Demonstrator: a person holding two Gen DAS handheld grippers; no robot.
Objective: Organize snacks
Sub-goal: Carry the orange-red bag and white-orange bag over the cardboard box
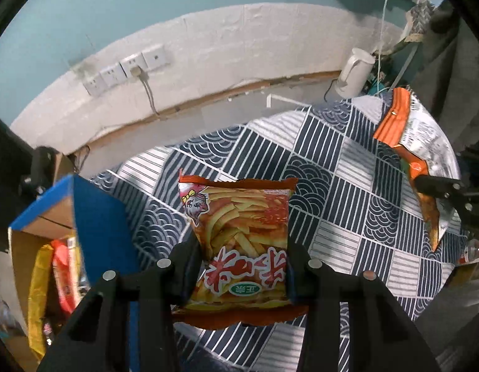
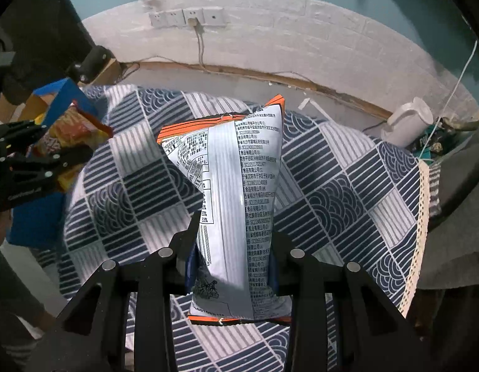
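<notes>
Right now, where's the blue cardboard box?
In the left wrist view, the blue cardboard box sits at the left, off the patterned tablecloth's edge, beside the fries snack bag.

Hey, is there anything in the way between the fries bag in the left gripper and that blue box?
Nothing visible. The left gripper holds the fries bag above the patterned tablecloth, and the blue box stands just to its left with its open top showing. The packets inside sit low, leaving room.

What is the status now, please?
Left tool shut on red fries-print snack bag. Right tool shut on silver orange-edged snack bag. Blue cardboard box open at left, nothing blocking.
</notes>
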